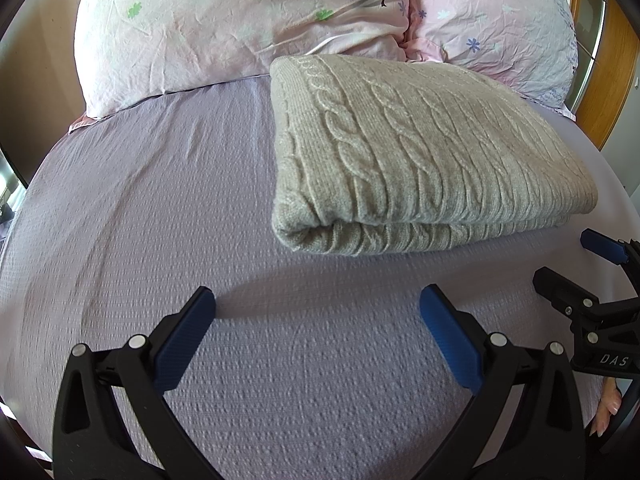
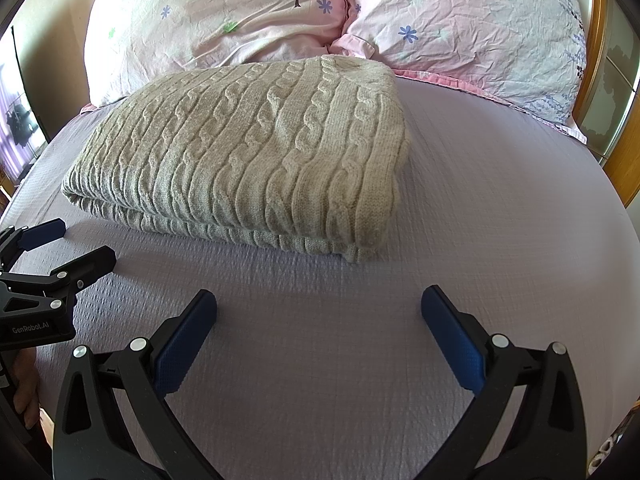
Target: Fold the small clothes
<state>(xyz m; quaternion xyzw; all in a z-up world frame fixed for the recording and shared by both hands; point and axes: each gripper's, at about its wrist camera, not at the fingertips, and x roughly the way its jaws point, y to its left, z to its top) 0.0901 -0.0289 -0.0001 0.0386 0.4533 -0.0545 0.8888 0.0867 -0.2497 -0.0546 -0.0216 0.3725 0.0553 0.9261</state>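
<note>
A beige cable-knit sweater lies folded in a thick rectangle on the lilac bed sheet; it also shows in the right wrist view. My left gripper is open and empty, hovering over the sheet in front of the sweater's near left corner. My right gripper is open and empty, in front of the sweater's near right corner. Each gripper shows at the edge of the other's view: the right one and the left one, both open.
Two pink floral pillows lean at the head of the bed behind the sweater. A wooden bed frame runs along the right side. The sheet spreads to the right of the sweater.
</note>
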